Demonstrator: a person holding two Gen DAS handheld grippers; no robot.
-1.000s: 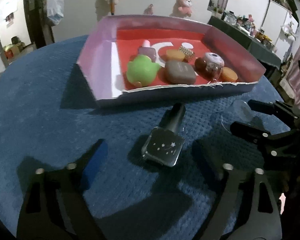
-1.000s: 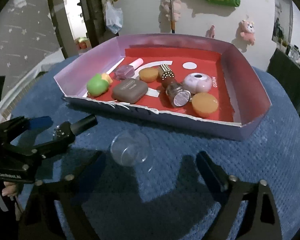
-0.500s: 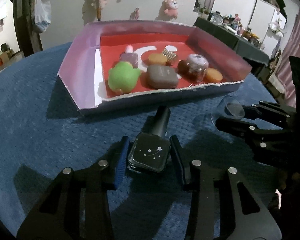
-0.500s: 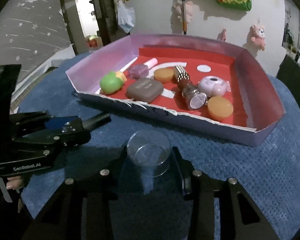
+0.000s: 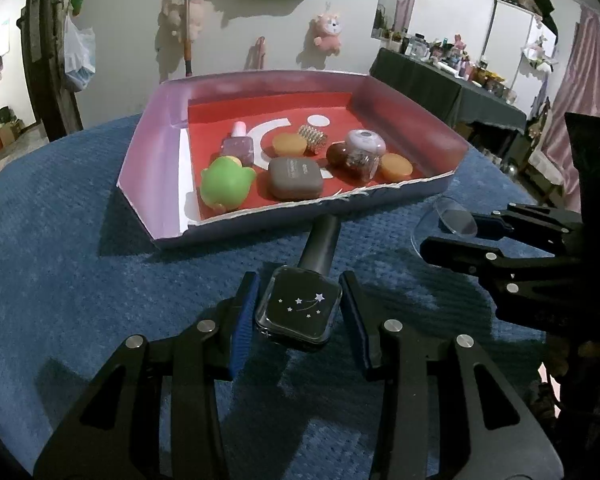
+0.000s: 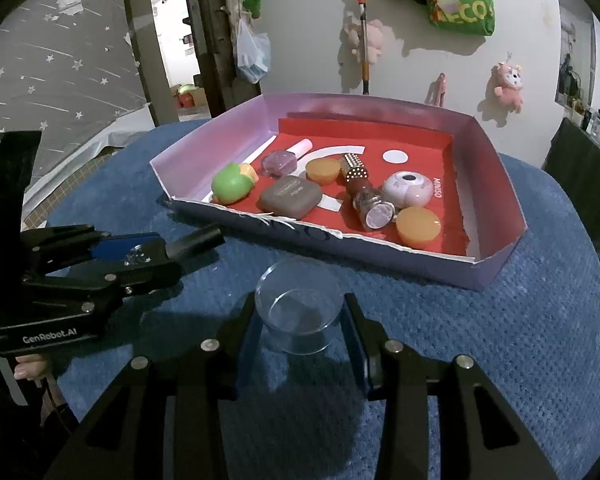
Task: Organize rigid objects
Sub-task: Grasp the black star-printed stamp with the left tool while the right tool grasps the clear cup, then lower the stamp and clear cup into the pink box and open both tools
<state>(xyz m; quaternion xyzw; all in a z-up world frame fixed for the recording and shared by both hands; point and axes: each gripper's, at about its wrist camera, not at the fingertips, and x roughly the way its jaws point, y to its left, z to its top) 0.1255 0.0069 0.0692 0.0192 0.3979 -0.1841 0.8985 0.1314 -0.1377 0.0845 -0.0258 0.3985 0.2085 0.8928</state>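
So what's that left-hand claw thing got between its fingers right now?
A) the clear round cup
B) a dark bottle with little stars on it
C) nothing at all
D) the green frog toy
B: the left gripper has its blue pads either side of the dark star-printed bottle, whose black cap points toward the pink tray.

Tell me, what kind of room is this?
Probably a room in someone's home, maybe a bedroom or playroom. A pink plush toy hangs on the white wall, a cluttered dark side table stands at the back, and a round table with a blue textured cover holds a purple cardboard tray of small items.
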